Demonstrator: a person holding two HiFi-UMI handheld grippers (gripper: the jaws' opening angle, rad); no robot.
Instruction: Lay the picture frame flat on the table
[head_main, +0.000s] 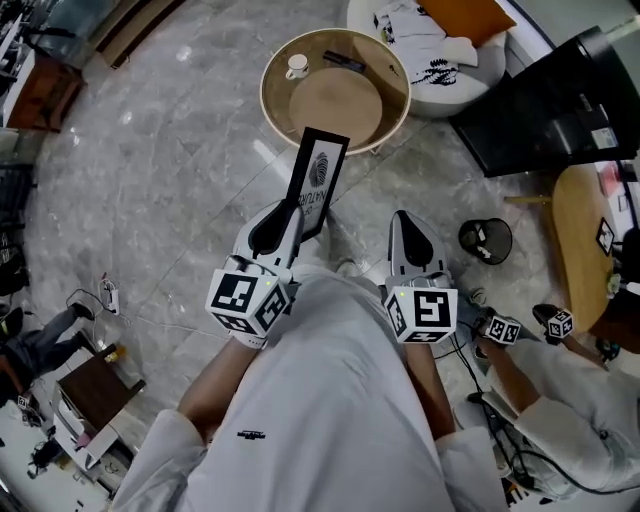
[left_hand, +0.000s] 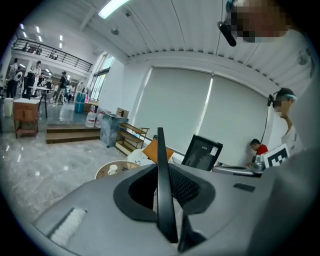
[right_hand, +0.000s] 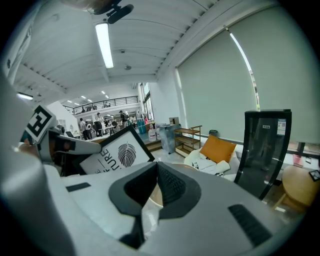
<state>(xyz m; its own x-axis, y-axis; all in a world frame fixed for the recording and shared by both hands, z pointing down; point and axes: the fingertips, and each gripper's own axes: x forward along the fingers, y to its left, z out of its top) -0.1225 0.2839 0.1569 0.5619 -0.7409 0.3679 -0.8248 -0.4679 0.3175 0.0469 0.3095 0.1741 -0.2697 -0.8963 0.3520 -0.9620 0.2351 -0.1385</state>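
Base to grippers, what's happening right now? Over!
Left gripper shut on black leaf-print picture frame, held upright. Right gripper shut, empty. Round wooden table ahead, white mug on it.

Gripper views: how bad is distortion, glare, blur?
Left gripper view: strong fisheye, dark corners, thin black picture frame edge-on and sharp. Right gripper view: same fisheye, ceiling light strip blown out. Head view: glare patches on grey marble floor.
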